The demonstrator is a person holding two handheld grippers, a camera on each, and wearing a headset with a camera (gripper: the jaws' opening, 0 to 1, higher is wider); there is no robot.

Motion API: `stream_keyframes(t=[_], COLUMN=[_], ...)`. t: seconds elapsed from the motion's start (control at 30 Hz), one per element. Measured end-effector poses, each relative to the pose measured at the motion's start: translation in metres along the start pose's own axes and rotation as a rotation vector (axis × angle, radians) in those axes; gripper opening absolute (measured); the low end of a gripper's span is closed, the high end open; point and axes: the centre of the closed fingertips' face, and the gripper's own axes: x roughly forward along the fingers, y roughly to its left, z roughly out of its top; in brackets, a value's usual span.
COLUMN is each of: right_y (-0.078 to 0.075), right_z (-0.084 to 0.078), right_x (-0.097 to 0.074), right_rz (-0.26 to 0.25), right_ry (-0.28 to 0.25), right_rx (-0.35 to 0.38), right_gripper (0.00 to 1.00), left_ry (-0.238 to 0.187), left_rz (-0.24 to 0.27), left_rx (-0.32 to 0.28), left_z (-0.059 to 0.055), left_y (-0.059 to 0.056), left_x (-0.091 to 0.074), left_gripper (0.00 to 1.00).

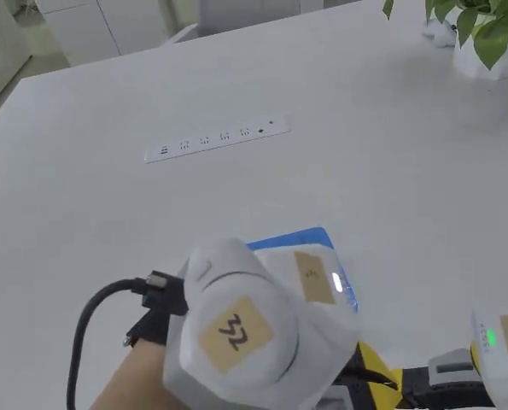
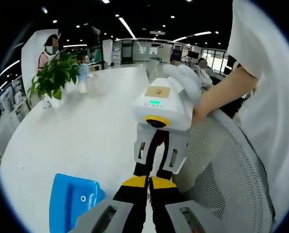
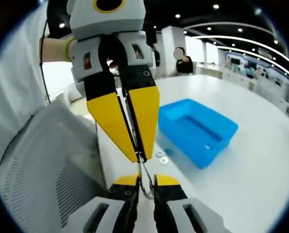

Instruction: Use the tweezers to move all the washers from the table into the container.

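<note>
In the right gripper view, thin metal tweezers (image 3: 143, 187) run between my two grippers, which meet tip to tip. My right gripper (image 3: 145, 180) is shut on the tweezers' near end. My left gripper (image 3: 140, 156) comes down from above, its yellow jaws pressed together on the tweezers. Two small washers (image 3: 162, 157) lie on the white table beside the blue container (image 3: 197, 128). The left gripper view has my left gripper (image 2: 148, 183) shut, facing the right gripper (image 2: 156, 160), with the container (image 2: 71, 204) at lower left. In the head view the left gripper's body hides most of the container (image 1: 298, 238).
A grey mesh chair back (image 2: 222, 174) stands close to the table's edge by the grippers. A power strip (image 1: 217, 139) is set into the white table (image 1: 364, 154), and a potted plant (image 1: 484, 34) stands at the far right corner. People stand in the background.
</note>
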Motion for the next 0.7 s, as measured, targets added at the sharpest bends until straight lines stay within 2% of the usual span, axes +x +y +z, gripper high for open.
stream_keyframes(t=[0.13, 0.2, 0.27, 0.37, 0.5, 0.57, 0.67, 0.7], right_y=[0.001, 0.000, 0.002, 0.000, 0.000, 0.002, 0.000, 0.000], right_z=[0.000, -0.007, -0.007, -0.007, 0.009, 0.009, 0.003, 0.003], right_x=[0.001, 0.003, 0.004, 0.003, -0.003, -0.004, -0.001, -0.002], right_rz=[0.007, 0.000, 0.004, 0.004, -0.003, 0.010, -0.004, -0.006], right_ry=[0.001, 0.042, 0.035, 0.034, -0.041, -0.039, -0.014, -0.012], right_rx=[-0.004, -0.035, -0.030, 0.009, 0.005, -0.019, -0.027, -0.028], right_gripper=[0.07, 0.07, 0.07, 0.08, 0.12, 0.06, 0.05, 0.04], left_ry=[0.018, 0.037, 0.024, 0.029, 0.037, 0.041, 0.034, 0.020], left_rz=[-0.002, -0.006, -0.011, -0.009, -0.016, -0.020, -0.028, -0.021], left_rx=[0.016, 0.038, 0.019, 0.023, 0.024, 0.023, 0.011, 0.001], left_z=[-0.001, -0.006, -0.003, -0.002, -0.001, 0.000, 0.001, 0.001], left_y=[-0.002, -0.003, -0.003, -0.003, -0.003, -0.002, -0.003, -0.002], left_x=[0.001, 0.004, 0.005, 0.006, 0.008, 0.009, 0.011, 0.011], left_gripper=[0.00, 0.00, 0.00, 0.00, 0.00, 0.00, 0.00, 0.00])
